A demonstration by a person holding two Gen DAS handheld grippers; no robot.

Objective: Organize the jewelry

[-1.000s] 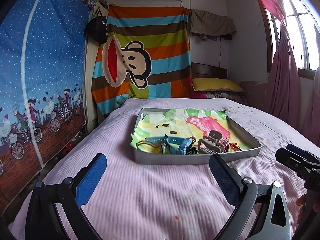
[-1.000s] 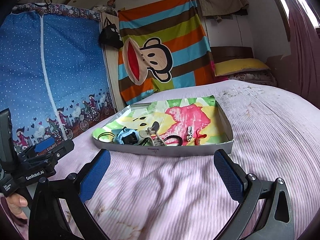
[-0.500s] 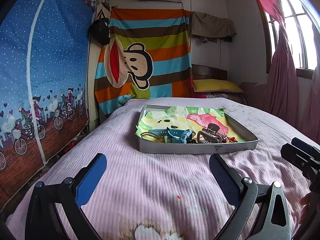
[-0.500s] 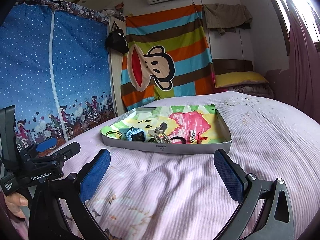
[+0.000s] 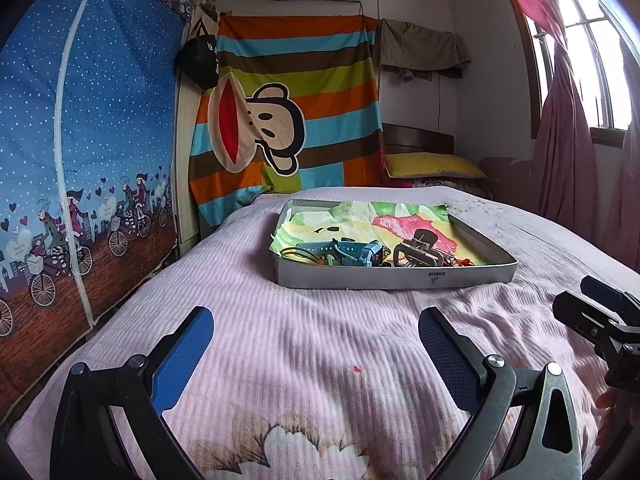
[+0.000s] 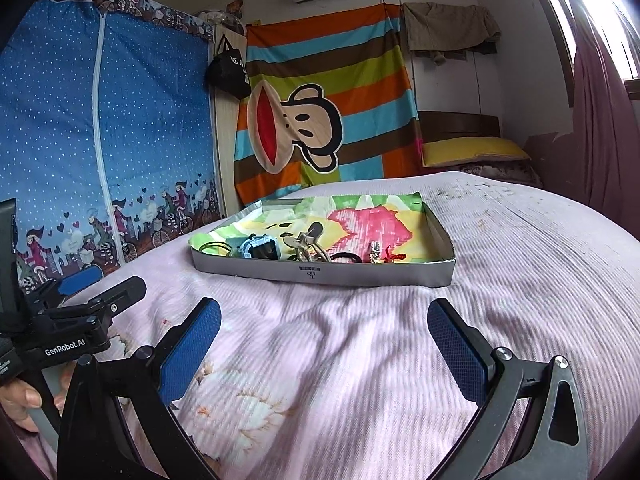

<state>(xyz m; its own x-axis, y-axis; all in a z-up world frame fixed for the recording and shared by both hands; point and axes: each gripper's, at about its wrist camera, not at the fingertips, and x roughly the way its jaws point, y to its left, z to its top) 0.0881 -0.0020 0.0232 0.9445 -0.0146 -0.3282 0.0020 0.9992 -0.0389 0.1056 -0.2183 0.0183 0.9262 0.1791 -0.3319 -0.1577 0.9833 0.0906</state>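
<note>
A shallow grey tray (image 5: pixel 394 278) (image 6: pixel 320 276) lined with a colourful cloth lies on the pink bedspread. Along its near side sit a blue watch (image 5: pixel 352 254) (image 6: pixel 260 247), a dark claw hair clip (image 5: pixel 418 248) (image 6: pixel 308 242), black hair ties (image 6: pixel 346 257), a small silver piece (image 6: pixel 375 257) and a red trinket (image 6: pixel 394 257). My left gripper (image 5: pixel 316 344) is open and empty, low over the bed, well short of the tray. My right gripper (image 6: pixel 324 336) is likewise open and empty, in front of the tray.
A blue fabric wardrobe (image 5: pixel 80 140) stands along the left of the bed. A striped monkey blanket (image 5: pixel 288 120) hangs on the far wall, beside a yellow pillow (image 5: pixel 432 164). Pink curtains (image 5: pixel 568 140) hang at the right. A hand (image 6: pixel 20 404) holds the left gripper's handle.
Both grippers have drawn back from the tray and dropped lower over the bedspread, so the tray looks smaller and farther. Both stay open and empty.
</note>
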